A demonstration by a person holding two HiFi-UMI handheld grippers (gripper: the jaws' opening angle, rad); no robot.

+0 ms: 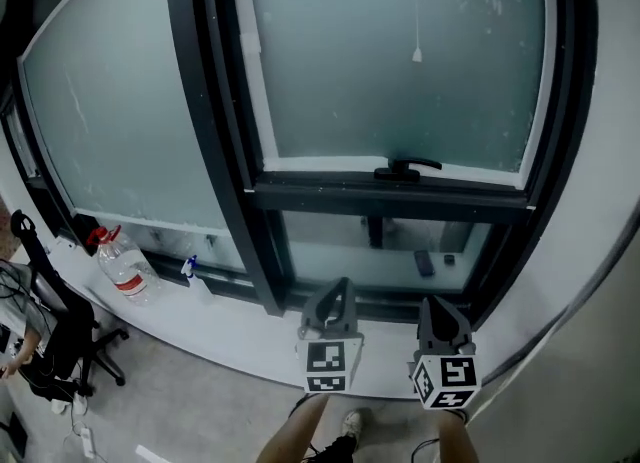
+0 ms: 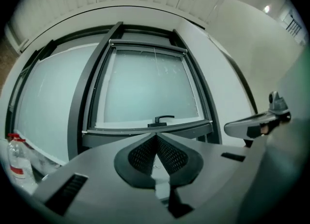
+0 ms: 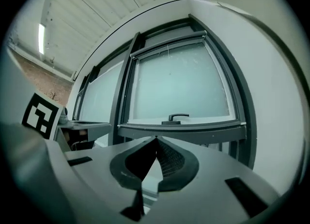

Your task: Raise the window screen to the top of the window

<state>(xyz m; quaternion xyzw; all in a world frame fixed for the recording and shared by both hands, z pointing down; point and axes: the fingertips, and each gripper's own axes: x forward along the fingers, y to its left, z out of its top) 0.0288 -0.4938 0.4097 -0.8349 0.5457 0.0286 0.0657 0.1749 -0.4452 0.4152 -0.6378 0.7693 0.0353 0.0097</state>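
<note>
A dark-framed window with frosted panes (image 1: 390, 51) fills the head view, with a black handle (image 1: 405, 167) on the sash's lower rail. A thin pull cord ending in a white knob (image 1: 417, 54) hangs over the pane. The screen's bar (image 2: 147, 48) lies along the top of the sash and also shows in the right gripper view (image 3: 169, 43). My left gripper (image 1: 340, 289) and right gripper (image 1: 437, 307) are side by side below the sill, well short of the window, both shut and empty. Each points at the handle (image 2: 162, 119) (image 3: 175, 117); the left gripper (image 2: 156, 136) and right gripper (image 3: 156, 140) have pads touching.
A water bottle with a red cap (image 1: 122, 266) and a small spray bottle (image 1: 192, 269) stand on the white sill (image 1: 230, 326) at the left. A black office chair (image 1: 50, 321) is at the far left. A white wall (image 1: 610, 151) flanks the window's right side.
</note>
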